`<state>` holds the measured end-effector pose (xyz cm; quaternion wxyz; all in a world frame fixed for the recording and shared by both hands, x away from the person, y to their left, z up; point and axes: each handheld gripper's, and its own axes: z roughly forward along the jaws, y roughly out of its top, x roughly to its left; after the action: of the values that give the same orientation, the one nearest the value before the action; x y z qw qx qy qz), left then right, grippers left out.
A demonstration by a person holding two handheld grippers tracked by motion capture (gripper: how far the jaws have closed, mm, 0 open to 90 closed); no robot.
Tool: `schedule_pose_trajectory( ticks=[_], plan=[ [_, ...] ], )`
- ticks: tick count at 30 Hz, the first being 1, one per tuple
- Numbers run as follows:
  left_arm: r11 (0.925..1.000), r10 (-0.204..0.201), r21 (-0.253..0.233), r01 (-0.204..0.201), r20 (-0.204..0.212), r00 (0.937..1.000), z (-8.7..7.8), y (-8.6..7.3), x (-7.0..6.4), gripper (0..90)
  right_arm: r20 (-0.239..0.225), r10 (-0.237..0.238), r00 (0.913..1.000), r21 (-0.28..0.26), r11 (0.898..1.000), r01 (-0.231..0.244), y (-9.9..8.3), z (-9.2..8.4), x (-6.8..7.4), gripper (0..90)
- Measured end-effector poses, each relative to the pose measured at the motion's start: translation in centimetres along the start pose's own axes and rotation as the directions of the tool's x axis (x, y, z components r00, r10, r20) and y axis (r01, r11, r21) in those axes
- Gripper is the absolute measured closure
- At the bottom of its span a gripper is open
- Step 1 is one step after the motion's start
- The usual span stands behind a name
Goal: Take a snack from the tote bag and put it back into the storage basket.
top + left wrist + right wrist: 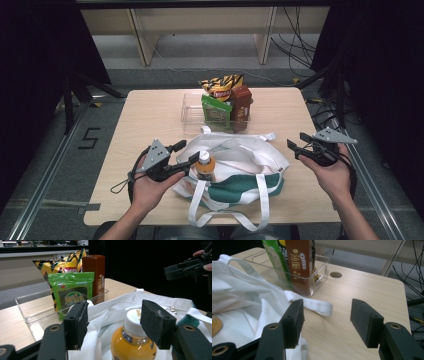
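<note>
One bottle [205,167], one tote [235,172], one clear bin [192,111]; three snacks: chips [221,85], green pack [216,110], brown box [241,102].

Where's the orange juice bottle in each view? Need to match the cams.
High view: orange juice bottle left of centre, on the white tote bag, by the left gripper.
Left gripper view: bottom centre, between the open jaws.
Right gripper view: not identifiable.
Shared landmark: brown carton.

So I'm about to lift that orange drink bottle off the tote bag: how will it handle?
The orange drink bottle looks nearly full, so probably heavy for its size. Its smooth rounded plastic may slip or twist between the left gripper fingers, which stand open around its white cap. It sits on the soft white tote bag, so a nudge could tip it.
</note>
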<state>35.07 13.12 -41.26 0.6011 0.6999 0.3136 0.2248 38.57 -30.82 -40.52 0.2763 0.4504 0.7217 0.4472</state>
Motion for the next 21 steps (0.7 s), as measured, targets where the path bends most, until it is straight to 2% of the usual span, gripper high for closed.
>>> schedule_pose_trajectory(
  ticks=[2,4,5,7,9,16,21],
  plan=[
    [1.0,-0.002,0.009,0.002,0.005,1.0,0.1,0.0,-0.2,38.8,-0.003,-0.024,0.9997,-0.008,1.0,0.024,0.1,0.0,-0.2,44.8],
    [0.9998,-0.014,0.011,0.014,0.014,0.9998,0.3,-0.1,-0.3,38.8,0.001,-0.025,0.9997,-0.007,1.0,0.025,0.1,0.0,-0.2,44.8],
    [0.9998,-0.015,0.015,0.015,0.016,0.9998,0.4,-0.2,-0.4,38.8,-0.007,0.008,0.9999,0.003,1.0,-0.008,0.1,-0.1,0.0,44.7],
    [0.9996,-0.029,0.006,0.029,0.031,0.9991,0.7,-0.4,-0.5,38.4,0.001,0.0,1.0,-0.009,1.0,0.0,-0.1,0.1,-0.1,44.7],
    [0.9998,-0.018,0.013,0.018,0.034,0.9993,0.8,-0.3,-0.7,38.6,-0.01,0.006,0.9999,0.013,1.0,-0.006,-0.1,0.1,0.0,44.6],
    [0.9996,-0.017,0.022,0.016,0.042,0.999,1.0,-0.4,-1.1,38.6,-0.005,-0.013,0.9999,0.006,1.0,0.013,-0.1,0.2,0.0,44.5],
    [0.9994,-0.011,0.033,0.009,0.052,0.9986,1.3,-0.8,-1.5,38.6,-0.008,-0.003,1.0,0.016,1.0,0.003,-0.2,0.2,0.2,44.4]
  ],
)
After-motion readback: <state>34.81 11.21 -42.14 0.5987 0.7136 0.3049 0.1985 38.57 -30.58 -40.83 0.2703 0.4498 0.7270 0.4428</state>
